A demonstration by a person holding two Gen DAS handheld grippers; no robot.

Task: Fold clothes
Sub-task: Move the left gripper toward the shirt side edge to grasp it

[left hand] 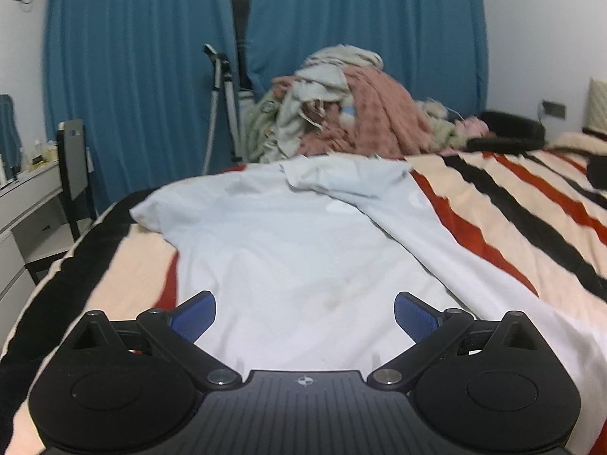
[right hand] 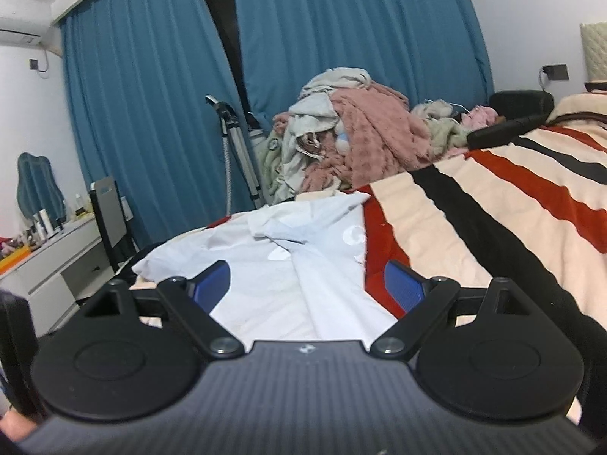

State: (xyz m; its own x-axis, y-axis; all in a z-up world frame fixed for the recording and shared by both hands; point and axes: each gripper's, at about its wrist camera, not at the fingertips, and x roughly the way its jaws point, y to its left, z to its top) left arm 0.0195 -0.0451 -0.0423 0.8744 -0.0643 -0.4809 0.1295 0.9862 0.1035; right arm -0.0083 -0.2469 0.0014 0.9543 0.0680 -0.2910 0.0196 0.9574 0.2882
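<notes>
Garment (left hand: pixel 303 250) flat on striped bed (left hand: pixel 512 204), partly folded, right flap over middle; both tools, left (left hand: pixel 305 316) and right (right hand: pixel 307 288), spread wide and empty, hovering at near hem — pinch corners evenly, fold away toward collar.

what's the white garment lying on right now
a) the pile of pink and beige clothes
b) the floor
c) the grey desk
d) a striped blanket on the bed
d: the white garment lies spread on the striped blanket with red, black and cream bands; the clothes pile sits behind it.
</notes>
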